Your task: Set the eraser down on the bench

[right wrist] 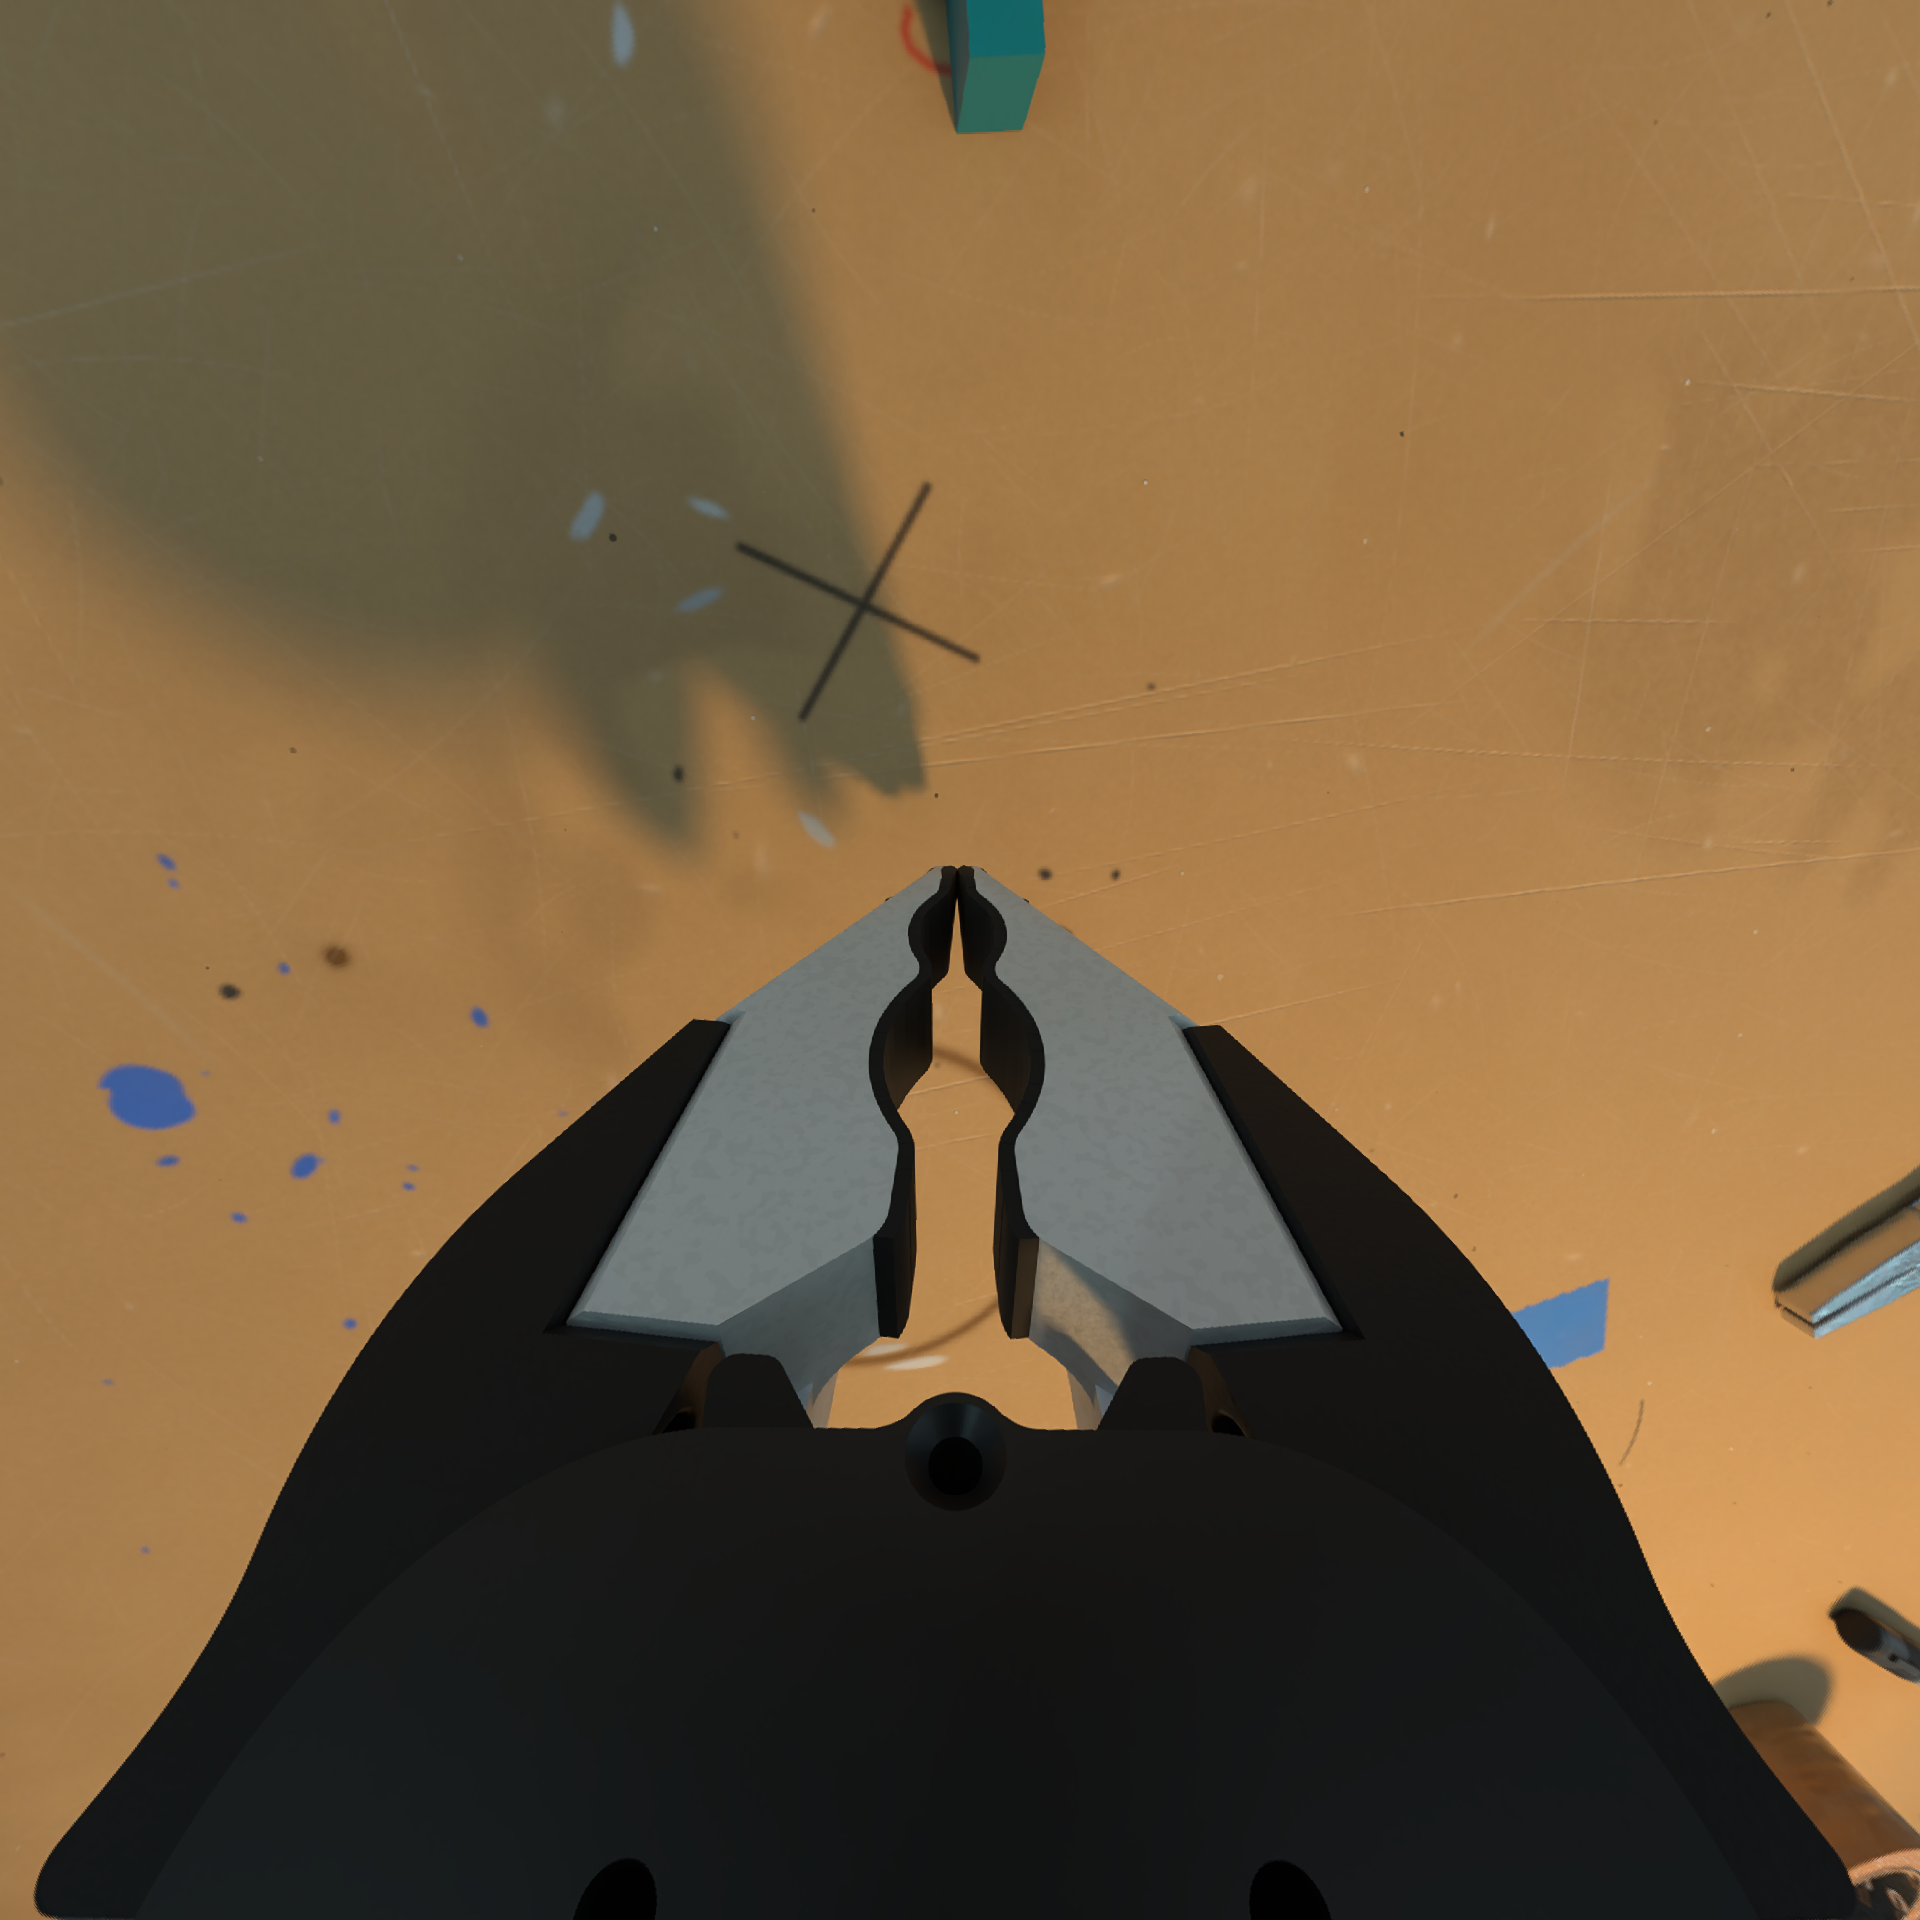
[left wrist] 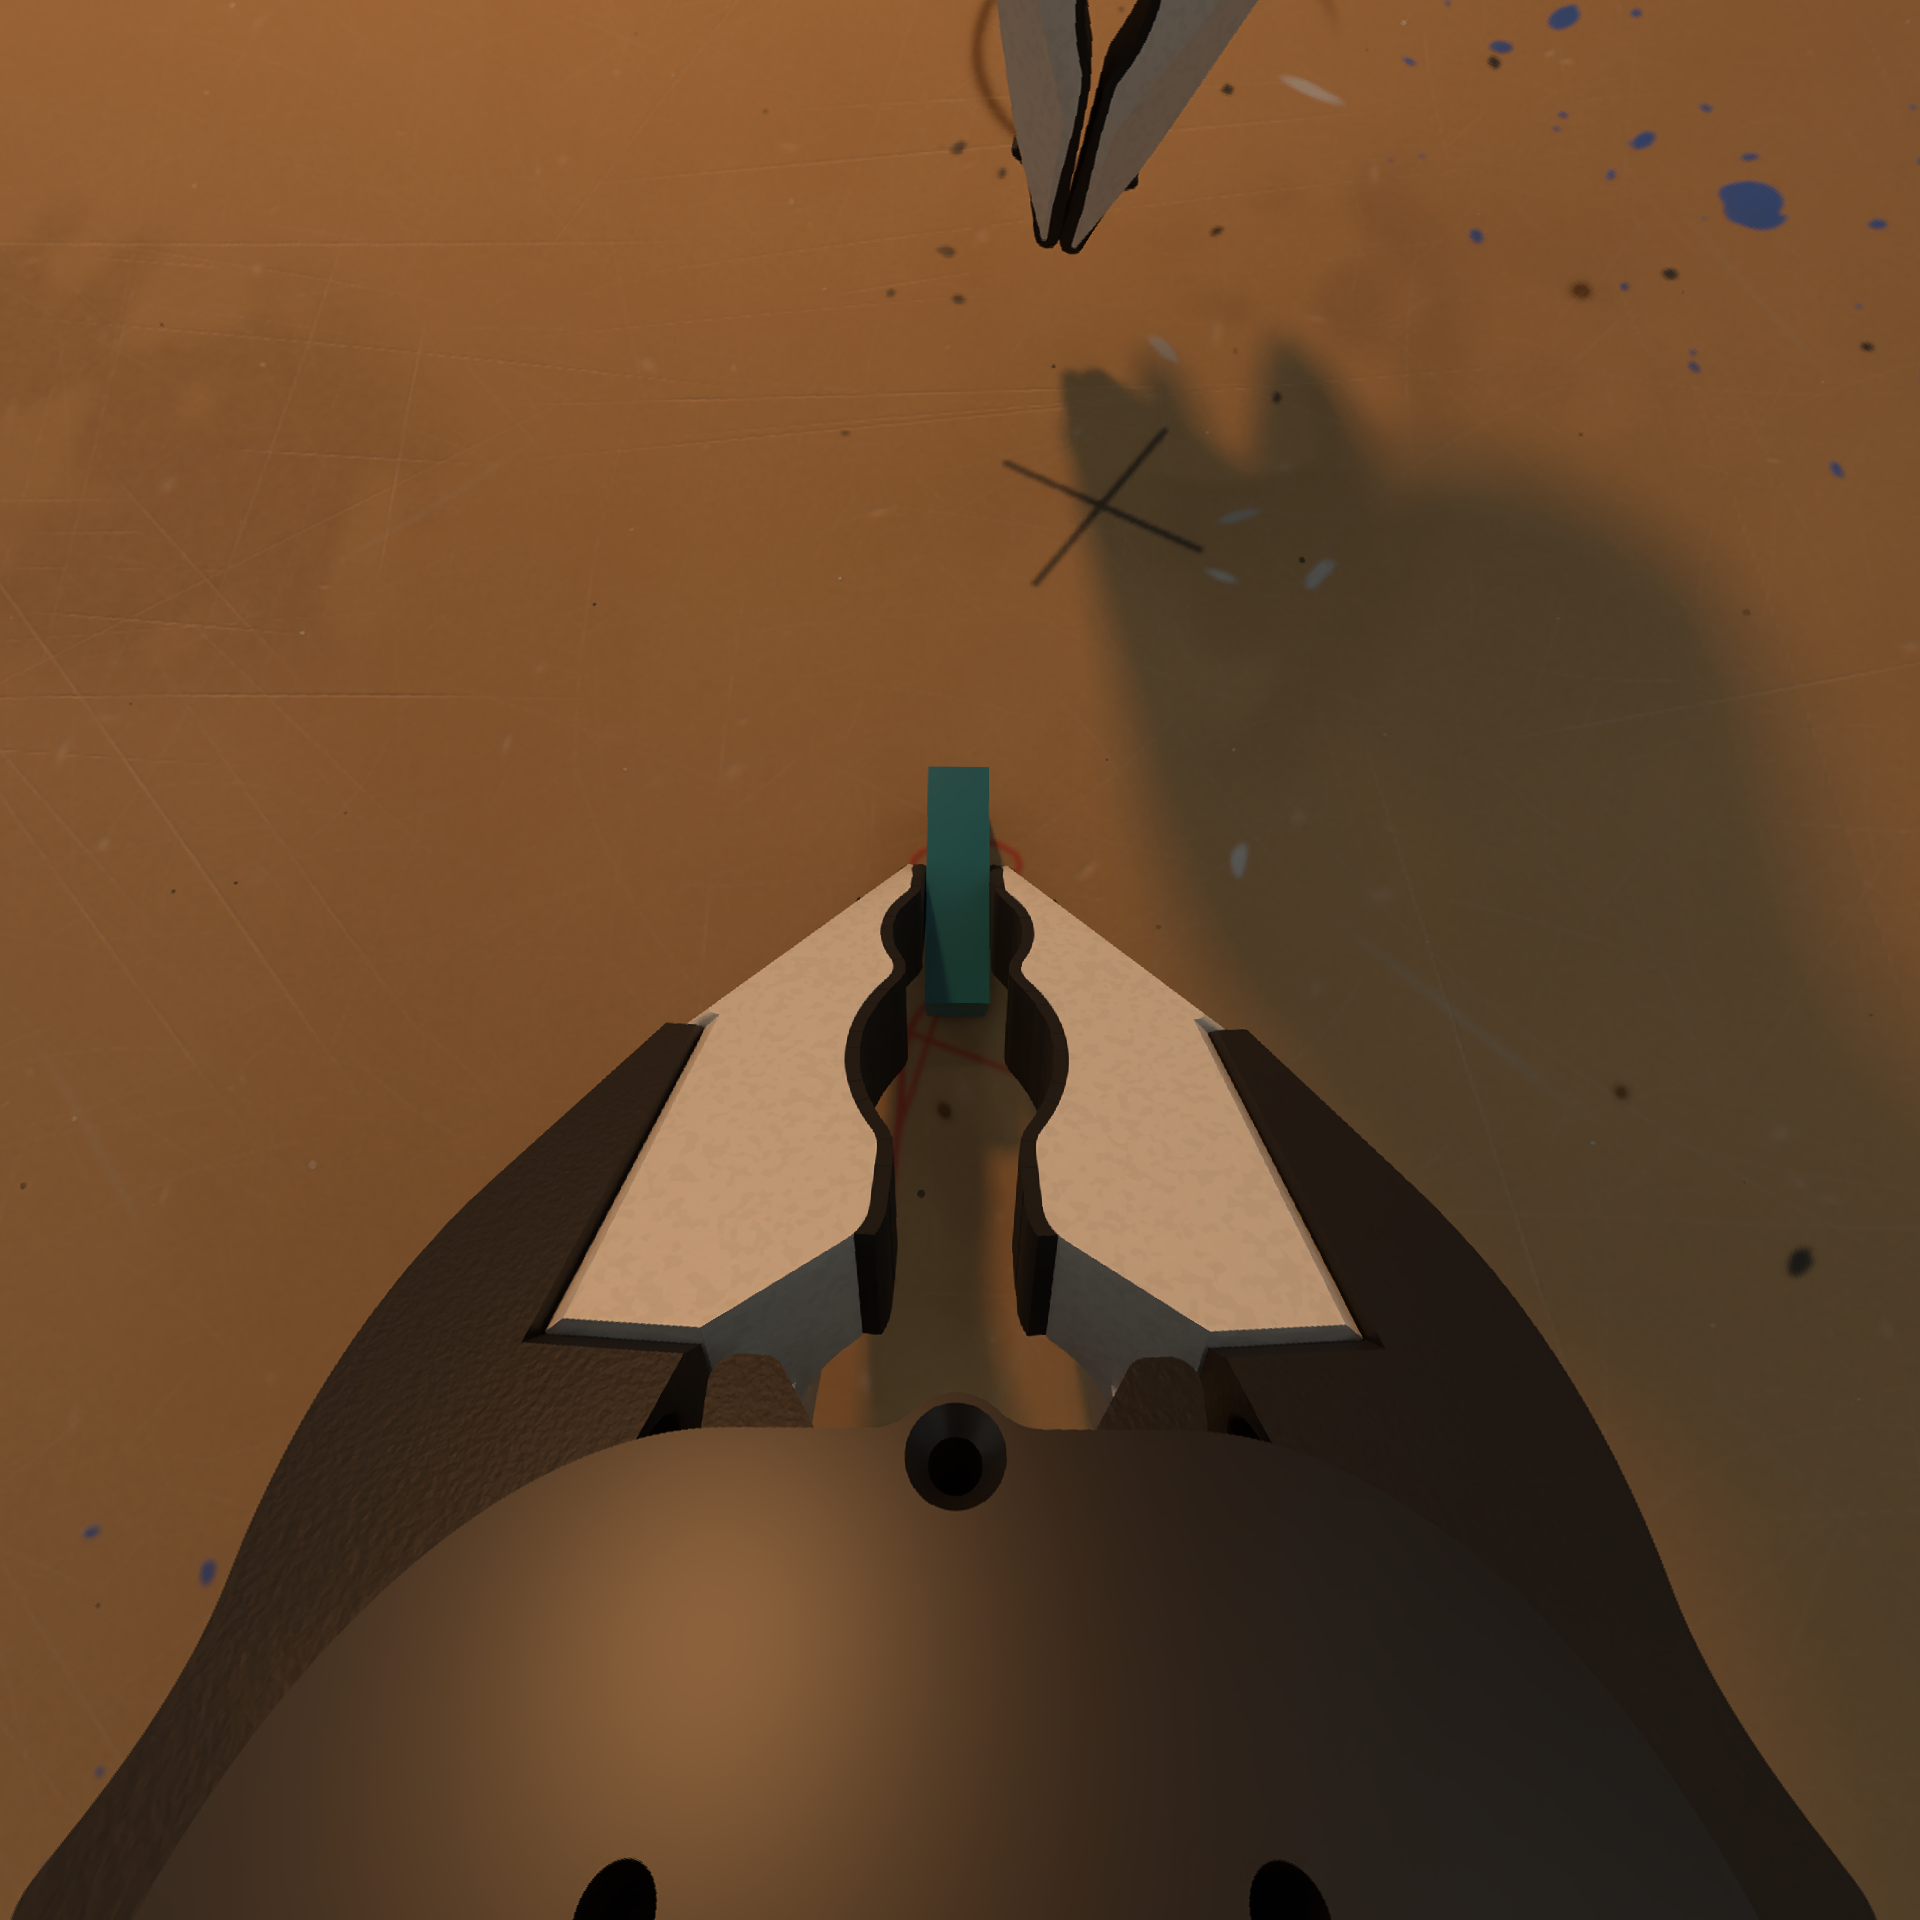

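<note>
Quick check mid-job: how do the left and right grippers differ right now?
The left gripper is shut on the teal eraser, which stands on edge between its tips; the right gripper is shut with nothing between its fingers. The left gripper's fingers look tan and warmly lit, while the right gripper's look grey against a black body. Both point down at the scratched orange bench near the black cross mark.

The counter is looking like scratched, dull wood — the teal eraser is looking smooth, matt.

Opposed downward views, shared cross
</note>
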Tool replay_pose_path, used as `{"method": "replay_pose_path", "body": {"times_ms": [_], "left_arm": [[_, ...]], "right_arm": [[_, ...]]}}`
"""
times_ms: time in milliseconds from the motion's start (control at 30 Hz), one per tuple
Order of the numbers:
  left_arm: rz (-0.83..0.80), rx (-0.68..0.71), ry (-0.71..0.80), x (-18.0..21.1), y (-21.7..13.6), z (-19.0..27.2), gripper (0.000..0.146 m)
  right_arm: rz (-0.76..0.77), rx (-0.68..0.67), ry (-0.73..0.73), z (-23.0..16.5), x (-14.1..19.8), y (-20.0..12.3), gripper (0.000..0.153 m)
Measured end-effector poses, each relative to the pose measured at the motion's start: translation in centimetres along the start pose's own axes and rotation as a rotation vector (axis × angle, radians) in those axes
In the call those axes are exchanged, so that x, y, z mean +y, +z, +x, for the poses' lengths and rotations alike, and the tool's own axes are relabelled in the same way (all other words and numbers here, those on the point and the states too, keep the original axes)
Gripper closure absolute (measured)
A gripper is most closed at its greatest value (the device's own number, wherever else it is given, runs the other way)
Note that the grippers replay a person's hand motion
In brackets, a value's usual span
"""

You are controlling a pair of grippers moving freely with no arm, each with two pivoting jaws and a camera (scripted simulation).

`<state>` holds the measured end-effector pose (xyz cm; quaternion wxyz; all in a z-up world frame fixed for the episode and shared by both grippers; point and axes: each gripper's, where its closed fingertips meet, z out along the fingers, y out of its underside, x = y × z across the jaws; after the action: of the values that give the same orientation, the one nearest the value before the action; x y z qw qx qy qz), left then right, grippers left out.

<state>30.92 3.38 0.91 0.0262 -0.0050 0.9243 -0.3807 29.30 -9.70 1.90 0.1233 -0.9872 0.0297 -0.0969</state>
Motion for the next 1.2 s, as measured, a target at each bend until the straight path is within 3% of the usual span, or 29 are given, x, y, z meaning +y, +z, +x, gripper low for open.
{"method": "replay_pose_path", "body": {"times_ms": [300,500,667,900,1200], "left_arm": [[0.003,0.007,-0.006,0.0,0.0,0.0,0.135],[0.001,0.003,0.000,0.0,0.0,0.1,0.135],[-0.008,-0.008,0.014,0.0,0.0,0.1,0.135],[-0.003,-0.004,0.011,0.0,0.0,0.1,0.135],[0.002,-0.002,0.012,0.0,0.0,0.1,0.135]], "right_arm": [[-0.011,0.026,-0.026,-0.4,-0.3,0.3,0.153],[0.110,-0.001,0.135,0.0,-0.1,0.1,0.153],[0.310,0.070,0.358,1.2,0.9,-2.1,0.149],[0.410,0.181,0.516,0.4,4.3,-2.1,0.138],[0.443,0.168,0.467,-0.3,2.8,-1.3,0.138]]}}
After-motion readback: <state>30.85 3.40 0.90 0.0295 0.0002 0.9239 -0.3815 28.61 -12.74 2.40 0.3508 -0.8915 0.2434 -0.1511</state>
